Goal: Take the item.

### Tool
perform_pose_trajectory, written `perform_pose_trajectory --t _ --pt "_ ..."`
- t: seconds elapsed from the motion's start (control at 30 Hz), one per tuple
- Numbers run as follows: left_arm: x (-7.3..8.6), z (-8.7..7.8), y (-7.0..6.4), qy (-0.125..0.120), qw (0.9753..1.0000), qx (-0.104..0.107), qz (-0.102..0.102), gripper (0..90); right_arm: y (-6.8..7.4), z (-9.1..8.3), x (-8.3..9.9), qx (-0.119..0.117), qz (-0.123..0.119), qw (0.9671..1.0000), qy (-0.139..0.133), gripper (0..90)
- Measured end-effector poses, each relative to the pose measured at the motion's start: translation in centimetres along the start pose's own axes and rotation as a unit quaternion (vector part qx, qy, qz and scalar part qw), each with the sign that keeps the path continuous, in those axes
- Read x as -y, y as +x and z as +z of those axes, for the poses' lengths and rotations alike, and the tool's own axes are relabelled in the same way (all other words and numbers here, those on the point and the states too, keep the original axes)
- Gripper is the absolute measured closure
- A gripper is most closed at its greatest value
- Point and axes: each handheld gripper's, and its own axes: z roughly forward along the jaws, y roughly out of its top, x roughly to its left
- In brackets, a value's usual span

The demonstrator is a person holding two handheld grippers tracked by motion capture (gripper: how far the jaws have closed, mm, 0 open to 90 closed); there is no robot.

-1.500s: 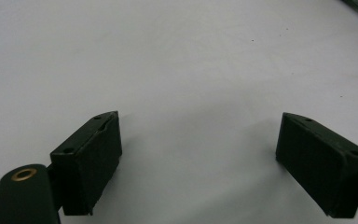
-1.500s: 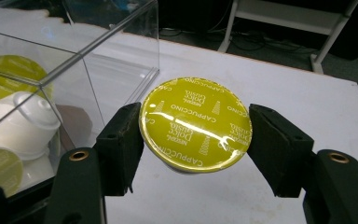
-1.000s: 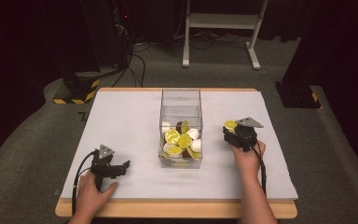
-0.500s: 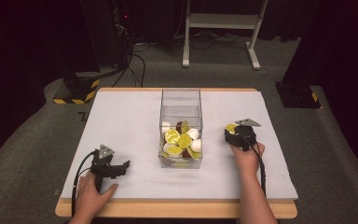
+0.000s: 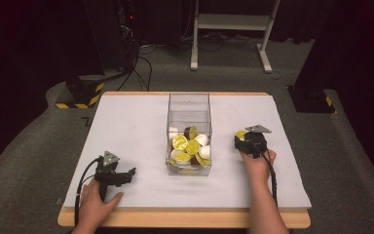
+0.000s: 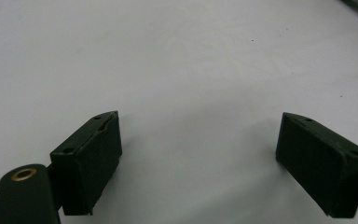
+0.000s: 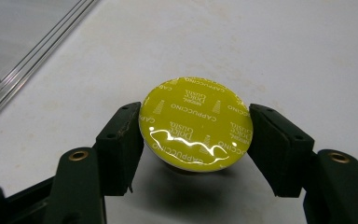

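Left gripper [image 5: 129, 171]: rests low on the white tabletop [image 5: 126, 126], jaws spread wide, nothing between them.
Clear box [image 5: 189, 109]: mid-tabletop, holding yellow, white and brown capsules.
Right gripper [image 7: 196, 135]: jaws clasping a yellow-lidded capsule [image 7: 196, 122] by its sides.
Capsule location: just above the tabletop, right of the box.

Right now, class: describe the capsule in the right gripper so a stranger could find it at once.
Start at the clear box mid-table and look to its right. There the right gripper clamps a capsule. Unlike those piled in the box, it sits outside, its yellow foil lid reading "Cappuccino".
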Motion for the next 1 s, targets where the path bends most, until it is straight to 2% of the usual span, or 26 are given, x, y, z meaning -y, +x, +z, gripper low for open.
perform_pose_trajectory --t 0.2,0.33,0.53,0.67,1.0 --pt "0.0 0.0 0.0 0.0 1.0 0.0 -0.001 14.4 -0.1 0.0 0.0 -0.002 0.003 1.0 -0.001 37.2" --pt "0.0 0.0 0.0 0.0 1.0 0.0 -0.001 14.4 -0.1 0.2 0.0 -0.003 0.013 0.9999 0.008 28.0" --pt "0.0 0.0 0.0 0.0 1.0 0.0 0.0 14.4 -0.3 0.1 0.0 -0.006 0.026 0.9996 0.004 20.8" --pt "0.0 0.0 0.0 0.0 1.0 0.0 0.0 14.4 -0.4 -0.2 -0.1 -0.011 0.035 0.9993 -0.001 19.5" --pt "0.0 0.0 0.0 0.002 1.0 0.0 0.001 14.4 0.1 -1.3 -0.2 -0.018 0.036 0.9991 -0.016 17.5"
